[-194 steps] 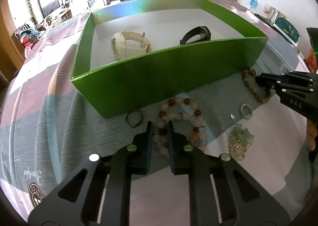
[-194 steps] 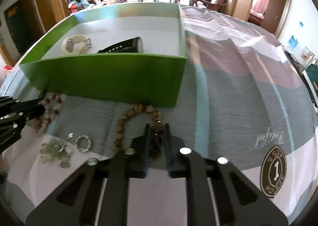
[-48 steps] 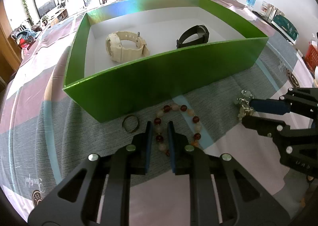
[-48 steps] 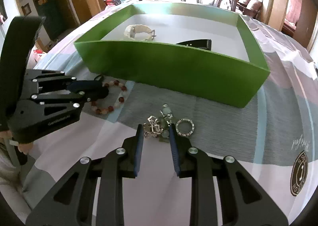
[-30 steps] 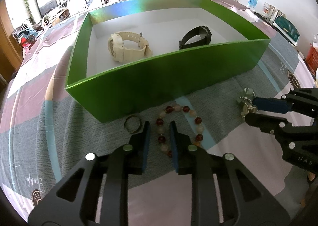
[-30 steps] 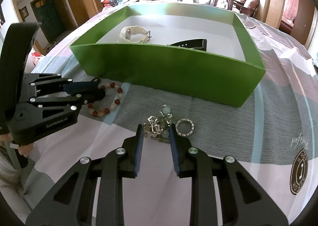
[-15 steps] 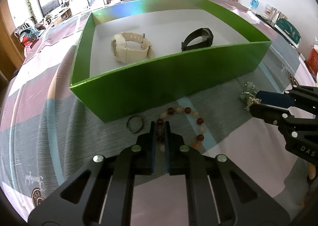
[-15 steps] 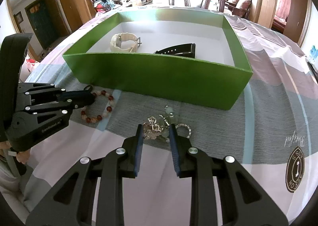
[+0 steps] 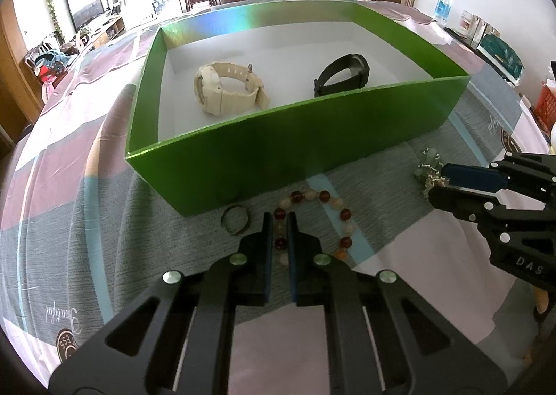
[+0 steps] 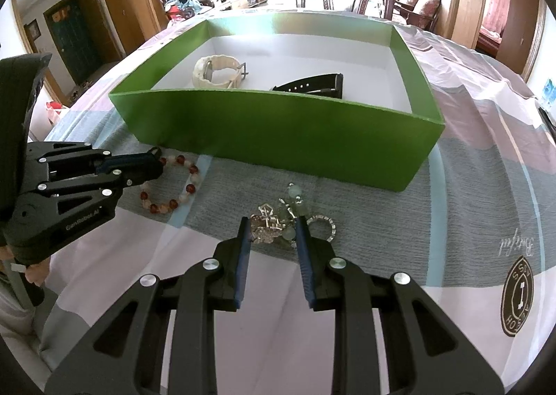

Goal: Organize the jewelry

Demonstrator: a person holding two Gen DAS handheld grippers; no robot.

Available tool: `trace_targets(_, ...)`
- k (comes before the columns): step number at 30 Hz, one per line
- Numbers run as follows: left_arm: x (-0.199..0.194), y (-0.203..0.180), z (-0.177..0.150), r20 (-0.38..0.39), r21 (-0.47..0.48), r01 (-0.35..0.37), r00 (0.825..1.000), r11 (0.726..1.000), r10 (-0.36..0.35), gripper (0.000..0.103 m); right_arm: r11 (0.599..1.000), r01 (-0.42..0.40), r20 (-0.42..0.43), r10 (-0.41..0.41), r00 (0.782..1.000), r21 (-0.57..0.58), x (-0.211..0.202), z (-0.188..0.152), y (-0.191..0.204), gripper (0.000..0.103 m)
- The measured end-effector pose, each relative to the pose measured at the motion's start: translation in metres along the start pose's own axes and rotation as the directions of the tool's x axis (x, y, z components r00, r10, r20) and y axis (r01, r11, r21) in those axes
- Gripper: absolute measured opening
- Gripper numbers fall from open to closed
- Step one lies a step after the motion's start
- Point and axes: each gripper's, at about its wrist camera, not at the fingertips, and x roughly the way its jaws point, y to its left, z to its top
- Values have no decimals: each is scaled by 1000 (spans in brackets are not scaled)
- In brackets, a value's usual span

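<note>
**Jewelry by the green box**

I'm looking at a bead bracelet (image 9: 314, 217) – red and pale beads – lying in a loop on the cloth just before the green box (image 9: 305, 148), one side of it sitting between my left tongs' tips. A small dark ring (image 9: 236, 219) is lying just beside it. A tangle of silver and pale-green pieces (image 10: 278, 219) is resting near a beaded silver ring (image 10: 323, 226). Inside the box, a cream watch (image 9: 227, 89) and a black watch (image 9: 342, 75) are lying apart.
</note>
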Motion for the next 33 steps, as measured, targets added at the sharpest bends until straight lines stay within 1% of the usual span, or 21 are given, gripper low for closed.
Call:
trace_targets(6,-2,-1,0,9,1,9,1000,1000,-9,8,1000,-1,5,1,1000,5,-1,0,-1,26)
trace_targets(10,-7,-7,-1,27,22,42,999,999,-42,8,1000,-2,7,2,1000,7,-1,0,-1,26)
trace_targets(14,-8,-14,-3,23,55,79,996,995,-81,8,1000,-3,3,3,1000,4,-1,0,-1,26)
trace_targets(19,0,-11,-4,-3,44,55,998,998,-55,9,1000,-4,2,4,1000,4,-1,0,-1,26)
trace_targets(21,4,-11,-4,-16,41,49,999,998,-48,14,1000,-4,2,4,1000,4,-1,0,-1,26)
trace_targets(24,5,-13,-4,-12,53,35,999,998,-34,20,1000,-4,3,4,1000,3,-1,0,0,26)
trace_targets(25,5,-13,-5,-11,55,33,999,998,-32,20,1000,-3,2,3,1000,3,0,0,0,26)
trace_targets(28,4,-13,-4,-11,57,31,999,998,-31,20,1000,-4,2,4,1000,3,-1,0,0,26)
trace_targets(29,4,-13,-4,-11,59,31,999,998,-31,16,1000,-4,3,4,1000,3,-1,0,-1,26)
trace_targets(30,4,-14,-5,-11,62,34,999,998,-33,9,1000,-3,3,3,1000,3,-1,0,0,26)
trace_targets(33,5,-14,-5,-9,68,29,1000,997,-28,8,1000,-4,3,4,1000,3,-1,0,-1,26)
